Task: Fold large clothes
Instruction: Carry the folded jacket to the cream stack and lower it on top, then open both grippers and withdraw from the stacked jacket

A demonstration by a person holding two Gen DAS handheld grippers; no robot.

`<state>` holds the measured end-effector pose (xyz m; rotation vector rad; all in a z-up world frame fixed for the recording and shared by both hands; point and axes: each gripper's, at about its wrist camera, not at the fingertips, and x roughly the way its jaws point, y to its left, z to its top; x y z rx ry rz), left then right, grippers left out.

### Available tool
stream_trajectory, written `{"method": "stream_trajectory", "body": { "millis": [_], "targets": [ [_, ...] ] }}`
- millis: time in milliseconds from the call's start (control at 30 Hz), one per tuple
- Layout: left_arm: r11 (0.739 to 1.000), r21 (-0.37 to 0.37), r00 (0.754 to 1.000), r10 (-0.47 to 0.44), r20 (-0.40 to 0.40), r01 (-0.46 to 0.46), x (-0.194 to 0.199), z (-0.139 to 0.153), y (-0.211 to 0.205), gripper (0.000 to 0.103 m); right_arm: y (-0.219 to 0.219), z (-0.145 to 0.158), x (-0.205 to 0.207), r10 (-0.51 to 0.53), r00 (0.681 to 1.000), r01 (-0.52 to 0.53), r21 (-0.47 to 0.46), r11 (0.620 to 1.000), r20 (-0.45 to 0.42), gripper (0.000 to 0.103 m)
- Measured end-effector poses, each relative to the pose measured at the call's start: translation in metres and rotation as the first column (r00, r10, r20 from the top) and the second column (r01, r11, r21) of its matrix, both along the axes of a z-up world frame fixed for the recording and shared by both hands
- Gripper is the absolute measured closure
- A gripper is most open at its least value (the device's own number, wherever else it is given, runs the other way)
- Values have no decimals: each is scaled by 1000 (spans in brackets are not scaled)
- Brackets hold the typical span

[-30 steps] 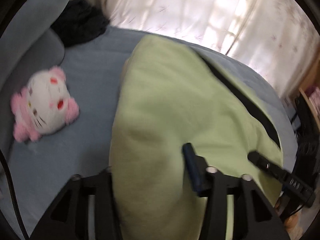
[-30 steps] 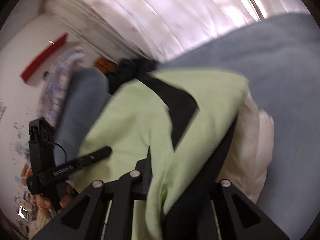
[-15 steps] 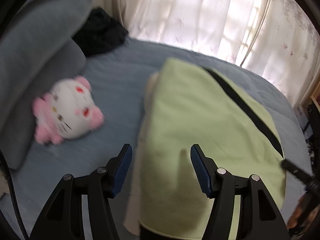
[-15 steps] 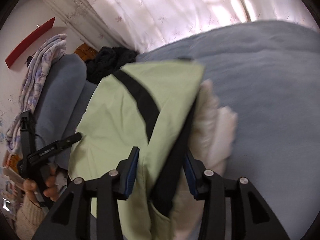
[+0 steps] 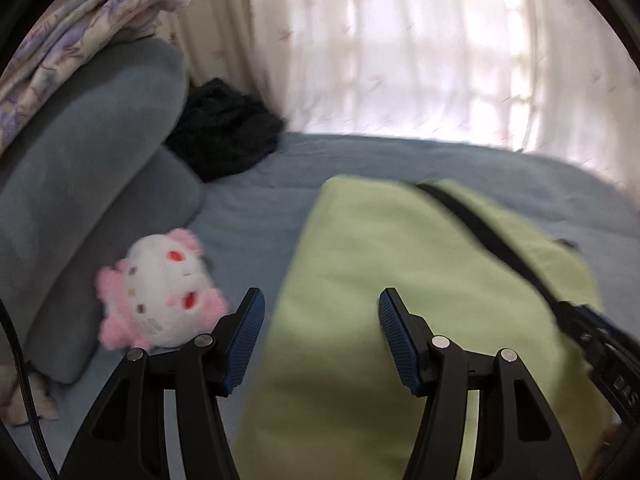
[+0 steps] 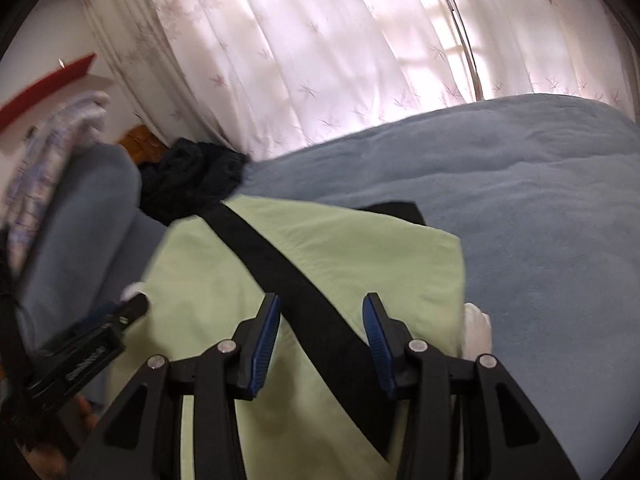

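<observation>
A light green garment (image 5: 400,260) with a black stripe (image 5: 480,232) lies folded on the blue bed cover (image 5: 256,216). My left gripper (image 5: 320,300) hovers open above its left edge, with nothing pressed between the pads. In the right wrist view the same garment (image 6: 360,248) lies below my right gripper (image 6: 322,300), which is open over the black stripe (image 6: 288,272). A white inner layer (image 6: 478,328) peeks out at the garment's right side. The other gripper shows at each view's edge: the right one (image 5: 600,352) and the left one (image 6: 92,344).
A pink and white plush toy (image 5: 160,292) sits left of the garment, against grey-blue pillows (image 5: 92,168). A dark garment (image 5: 224,132) is bunched at the bed's far corner. A patterned blanket (image 5: 80,28) tops the pillows. Curtains (image 6: 360,60) hang behind the bed.
Both grippers have let go of the green garment, opened and drawn back from it. The garment has settled flat on the bed. Both views have tilted up toward the curtains.
</observation>
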<state>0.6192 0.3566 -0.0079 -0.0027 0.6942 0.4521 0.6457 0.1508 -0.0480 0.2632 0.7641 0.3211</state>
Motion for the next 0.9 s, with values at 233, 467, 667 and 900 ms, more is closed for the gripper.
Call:
{"method": "stream_trajectory", "body": {
  "millis": [233,467,667,900],
  "targets": [
    [996,-90,999,7,-54,-12,22,-35,23,43,8,-26,22,41,997,-44,-43,998,-70,58],
    [991,-131,998,2,-63,-10,30,-55,33,40,16,-39,24,33,998,-38,-91,995,-60,57],
    [982,-185,999,18,-46,-26,24,-62,43,32,22,-44,19,25,999,-31,-120,992,-45,57],
    [962,-266,998,63,-16,-65,-5,-43,39,29,17,-26,-2,-4,999,-4,-219,976,-33,50]
  ]
}}
